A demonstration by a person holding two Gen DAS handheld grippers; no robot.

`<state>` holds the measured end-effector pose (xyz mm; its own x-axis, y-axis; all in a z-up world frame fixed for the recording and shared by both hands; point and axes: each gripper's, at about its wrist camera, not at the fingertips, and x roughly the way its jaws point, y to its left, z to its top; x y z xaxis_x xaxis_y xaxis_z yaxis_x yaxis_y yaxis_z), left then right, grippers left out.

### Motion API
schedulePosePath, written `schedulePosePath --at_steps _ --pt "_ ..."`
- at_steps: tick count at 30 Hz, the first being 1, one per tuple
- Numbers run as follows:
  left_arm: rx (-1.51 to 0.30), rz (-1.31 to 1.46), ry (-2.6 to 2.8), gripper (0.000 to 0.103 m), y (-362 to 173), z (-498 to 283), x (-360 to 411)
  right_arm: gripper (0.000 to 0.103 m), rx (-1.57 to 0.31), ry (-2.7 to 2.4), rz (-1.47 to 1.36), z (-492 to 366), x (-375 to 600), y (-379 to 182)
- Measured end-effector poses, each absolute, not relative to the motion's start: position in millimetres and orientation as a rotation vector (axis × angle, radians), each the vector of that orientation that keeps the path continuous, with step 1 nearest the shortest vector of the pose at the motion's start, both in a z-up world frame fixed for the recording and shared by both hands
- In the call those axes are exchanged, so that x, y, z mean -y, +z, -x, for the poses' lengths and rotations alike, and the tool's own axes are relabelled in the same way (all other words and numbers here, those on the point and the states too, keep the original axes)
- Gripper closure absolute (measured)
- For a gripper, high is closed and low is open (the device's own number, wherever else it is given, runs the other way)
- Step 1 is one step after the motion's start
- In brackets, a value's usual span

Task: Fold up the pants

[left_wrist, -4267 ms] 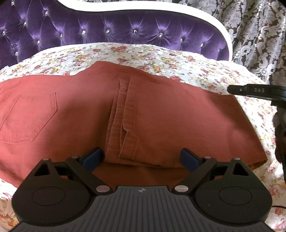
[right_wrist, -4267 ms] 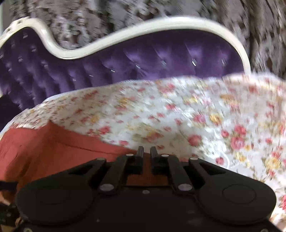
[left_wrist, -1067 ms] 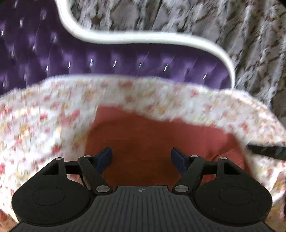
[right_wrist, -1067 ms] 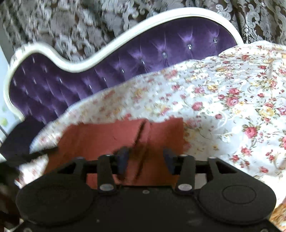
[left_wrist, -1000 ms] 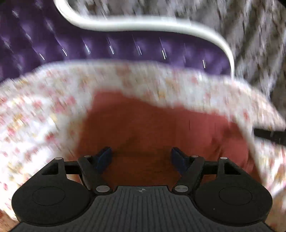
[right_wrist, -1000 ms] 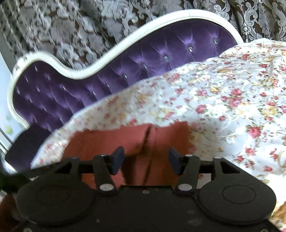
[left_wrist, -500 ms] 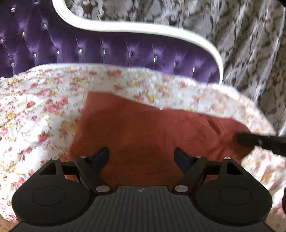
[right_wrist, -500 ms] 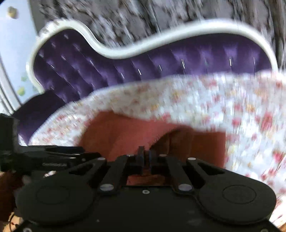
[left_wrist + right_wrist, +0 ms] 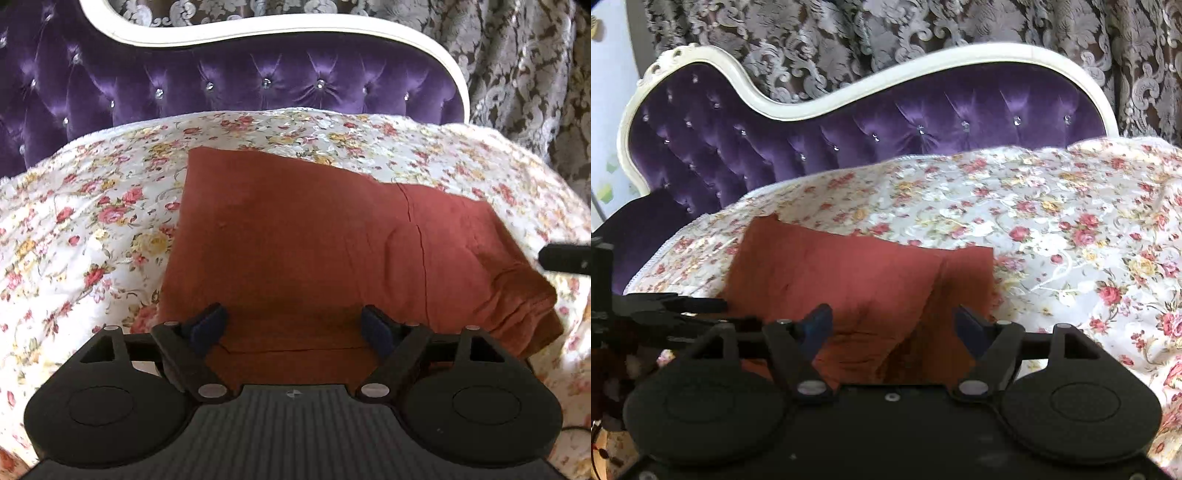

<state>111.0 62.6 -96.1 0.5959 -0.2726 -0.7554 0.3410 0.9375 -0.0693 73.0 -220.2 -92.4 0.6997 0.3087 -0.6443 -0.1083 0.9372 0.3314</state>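
The rust-red pants [image 9: 314,240] lie folded into a compact packet on the floral cover. My left gripper [image 9: 293,325] stands open over the packet's near edge, its blue pads apart from the cloth. One black finger of the right gripper [image 9: 565,258] pokes in at the right edge beside the packet's corner. In the right wrist view the pants [image 9: 849,269] show a fold ridge near their right end. My right gripper [image 9: 893,325] hovers over that end with its jaws opening; cloth shows between the pads, not pinched. The left gripper [image 9: 665,302] is dimly seen at the left.
The pants rest on a white floral bedcover [image 9: 92,221] that spreads wide to the right [image 9: 1071,229]. Behind it rises a purple tufted back with a white frame [image 9: 258,85]. A patterned curtain [image 9: 517,74] hangs behind that.
The right gripper was shut half a second ago and is now open wide. Since the earliest frames the pants have gone from a long spread to a short folded packet. The left gripper stays open.
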Motion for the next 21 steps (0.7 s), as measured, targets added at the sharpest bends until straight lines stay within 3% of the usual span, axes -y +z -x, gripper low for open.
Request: schedulePosePath --at_steps 13,15,16,17,21 --pt "-0.844 -0.052 -0.365 0.022 -96.3 -107.8 -65.5 0.024 -0.870 0.345 -0.491 -85.7 211.3 -130.0" --pt "-0.842 -0.045 -0.366 0.021 -96.2 -108.0 -66.5 0.028 -0.870 0.353 -0.524 -91.7 210.1 -130.0" --pt "-0.841 -0.040 -0.366 0.021 -96.1 -107.9 -66.7 0.043 -0.867 0.357 -0.543 -94.9 209.2 -130.1" --pt "-0.840 -0.037 -0.367 0.021 -96.2 -108.0 -67.5 0.069 -0.868 0.356 -0.554 -98.4 207.7 -130.1" --pt "-0.837 -0.014 -0.369 0.021 -92.4 -109.0 -69.3 0.084 -0.819 0.363 -0.498 -100.7 200.0 -109.0"
